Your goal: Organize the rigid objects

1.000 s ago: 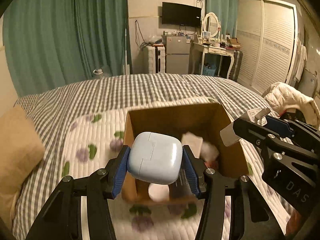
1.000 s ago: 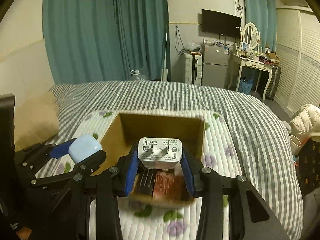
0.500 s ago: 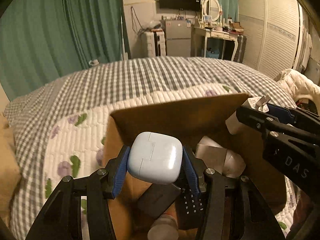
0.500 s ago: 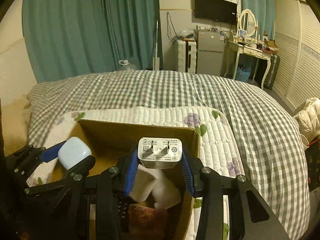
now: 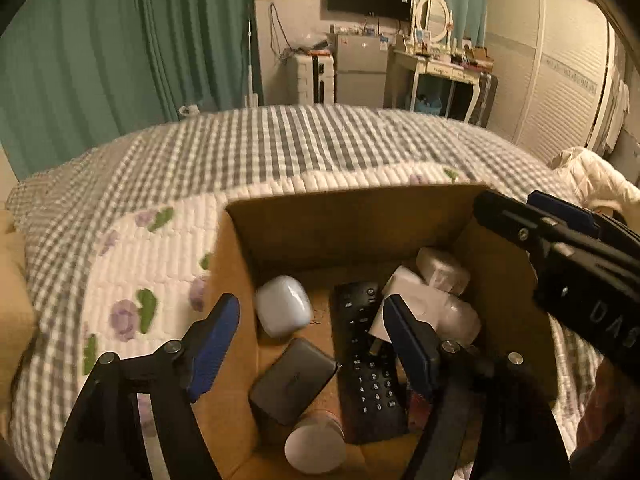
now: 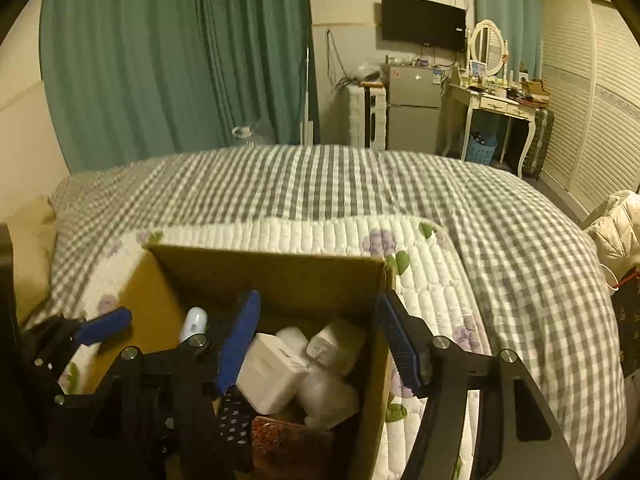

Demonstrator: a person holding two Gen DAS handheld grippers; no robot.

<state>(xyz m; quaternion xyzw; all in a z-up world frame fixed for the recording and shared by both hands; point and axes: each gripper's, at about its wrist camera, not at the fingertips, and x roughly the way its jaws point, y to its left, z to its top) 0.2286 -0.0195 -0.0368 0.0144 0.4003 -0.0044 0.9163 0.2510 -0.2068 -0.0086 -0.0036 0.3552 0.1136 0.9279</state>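
An open cardboard box point(image 5: 352, 220) point(image 6: 264, 268) sits on the quilted bed. My left gripper point(image 5: 316, 344) is open and empty just above the box's near left side. The pale blue earbud case point(image 5: 283, 311) lies on the box floor between its fingers, beside a black remote point(image 5: 366, 360) and a grey power bank point(image 5: 294, 380). My right gripper point(image 6: 320, 340) is open and empty over the box's right side. The white charger plug point(image 6: 324, 344) lies below it among white blocks point(image 6: 272, 372). The right gripper also shows in the left wrist view point(image 5: 560, 248).
A white round-topped bottle point(image 5: 316, 446) lies at the box's near end. The box rests on a floral quilt point(image 5: 132, 264) over a grey checked bedspread point(image 6: 320, 184). A tan pillow point(image 5: 12, 312) is at left, a white jacket point(image 6: 616, 232) at right.
Both grippers moved forward over the box and opened. The earbud case dropped from the left gripper and the charger plug from the right one into the box.
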